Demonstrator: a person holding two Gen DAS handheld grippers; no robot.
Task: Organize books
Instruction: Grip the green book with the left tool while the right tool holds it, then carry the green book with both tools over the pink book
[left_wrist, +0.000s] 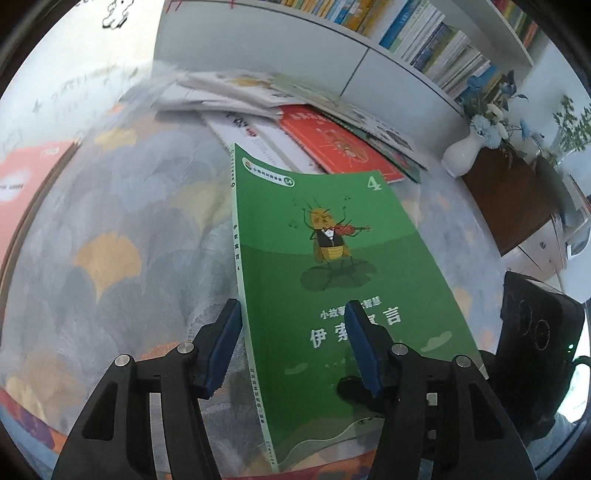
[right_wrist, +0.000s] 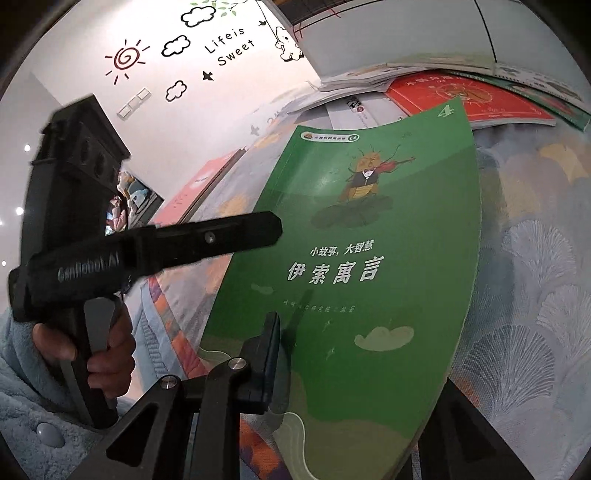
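Observation:
A green book (left_wrist: 332, 266) with a violin-playing insect on its cover is held tilted above the patterned bedspread; it also shows in the right wrist view (right_wrist: 369, 258). My left gripper (left_wrist: 291, 347) is open, its blue pads either side of the book's spine edge. My right gripper (right_wrist: 351, 369) grips the book's bottom edge; one finger (right_wrist: 271, 354) lies on the cover, the other is hidden behind the book. A messy pile of books (left_wrist: 314, 122) with a red one on top (right_wrist: 469, 99) lies beyond.
A white bookshelf (left_wrist: 424, 40) full of books stands behind the pile. A white vase of flowers (left_wrist: 465, 151) sits on a brown cabinet (left_wrist: 517, 199) to the right. A pink book (left_wrist: 26, 177) lies at the left bed edge.

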